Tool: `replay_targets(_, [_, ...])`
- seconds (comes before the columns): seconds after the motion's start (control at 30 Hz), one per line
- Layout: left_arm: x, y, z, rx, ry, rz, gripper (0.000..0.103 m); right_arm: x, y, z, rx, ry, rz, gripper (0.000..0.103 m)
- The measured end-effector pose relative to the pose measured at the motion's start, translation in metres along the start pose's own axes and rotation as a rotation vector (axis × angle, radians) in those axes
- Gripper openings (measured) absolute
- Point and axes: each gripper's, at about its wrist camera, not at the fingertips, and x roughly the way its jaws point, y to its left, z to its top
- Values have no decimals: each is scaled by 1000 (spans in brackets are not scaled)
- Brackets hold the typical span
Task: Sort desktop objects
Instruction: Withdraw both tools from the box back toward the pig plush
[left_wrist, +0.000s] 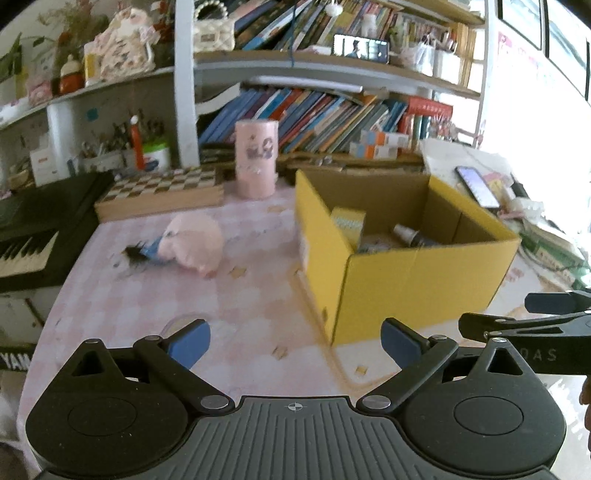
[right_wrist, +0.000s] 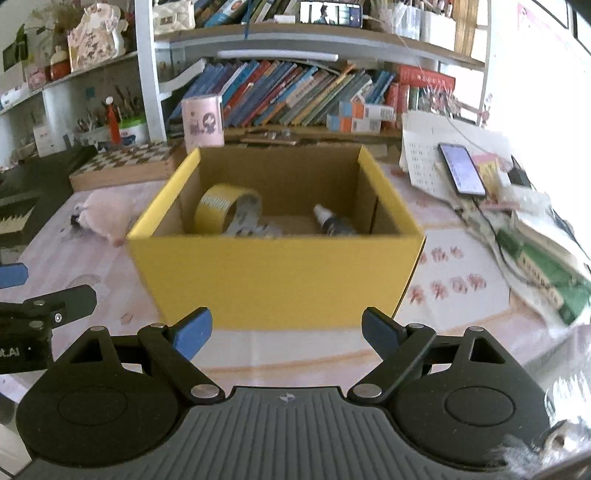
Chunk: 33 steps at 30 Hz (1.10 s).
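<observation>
Two hand-held tools are hovering over a cluttered pink surface (left_wrist: 258, 295) as the sorting is under way. The left tool (left_wrist: 295, 343) is standing spread wide with nothing between its blue pads; the right tool (right_wrist: 286, 332) is likewise spread and empty, facing the near wall of the yellow cardboard box (right_wrist: 277, 273). Inside the box a roll of yellow tape (right_wrist: 225, 210) and a small dark bottle (right_wrist: 332, 221) are already lying on the floor of it. A pink plush toy (left_wrist: 192, 243) is still waiting on the surface, left of the box and near a chessboard (left_wrist: 159, 192), with a pink cylindrical holder (left_wrist: 256, 158) standing farther back.

The likely risk: both tools are working side by side near the box's front corner, so a reach toward the toy could be clipping the other tool or nudging the light box aside. The soft, rounded toy may also be slipping from a shallow pinch, and motion blur is suggesting hurried movement.
</observation>
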Motion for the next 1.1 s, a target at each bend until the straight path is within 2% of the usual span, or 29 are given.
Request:
replay_targets(0.23, [-20,27,-16,2,33,55,100,-16,40,-25,-16,29,10,88])
replay_targets(0.57, [-49,59,-36,36,43,66,100,-33,90,-47,-39,45,43,88])
replay_targets(1.1, [-82,117,-67,-13,50,95,100,-45,157,-68,-64,56,103,86])
